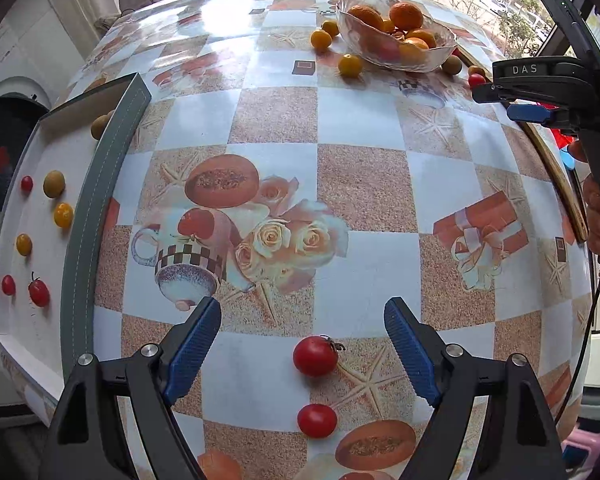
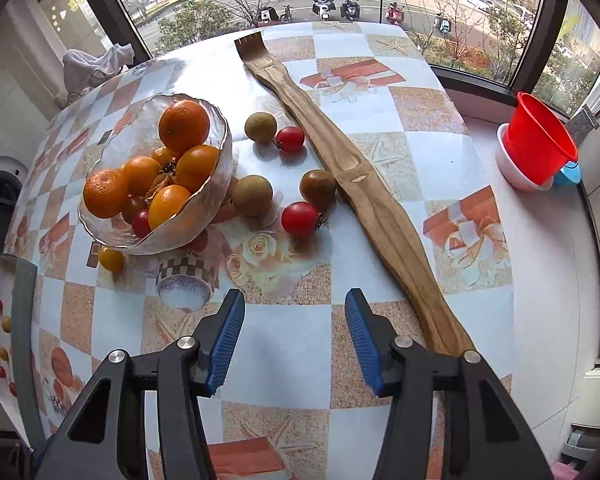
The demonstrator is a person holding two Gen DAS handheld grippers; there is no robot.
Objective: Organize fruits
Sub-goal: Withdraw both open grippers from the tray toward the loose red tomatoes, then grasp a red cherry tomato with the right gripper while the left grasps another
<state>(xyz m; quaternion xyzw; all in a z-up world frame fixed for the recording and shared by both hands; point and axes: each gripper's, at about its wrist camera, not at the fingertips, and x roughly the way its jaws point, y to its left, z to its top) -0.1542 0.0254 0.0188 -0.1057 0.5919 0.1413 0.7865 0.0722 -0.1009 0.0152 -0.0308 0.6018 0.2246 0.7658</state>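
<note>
left gripper open over cherry tomato, right gripper open

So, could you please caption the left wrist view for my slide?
Open left gripper poised around a red cherry tomato, tray of sorted fruit alongside.

1. The left wrist camera rides low over the table, looking forward between the left gripper fingers, with a red tomato close below the lens and the white tray at the left edge.
2. The right wrist camera sits further along, facing the window over the right gripper, nearer to the glass bowl.
3. Both views share the checked tablecloth, the bowl and the tray; the left view also catches the right gripper side-on at its right edge.
</note>
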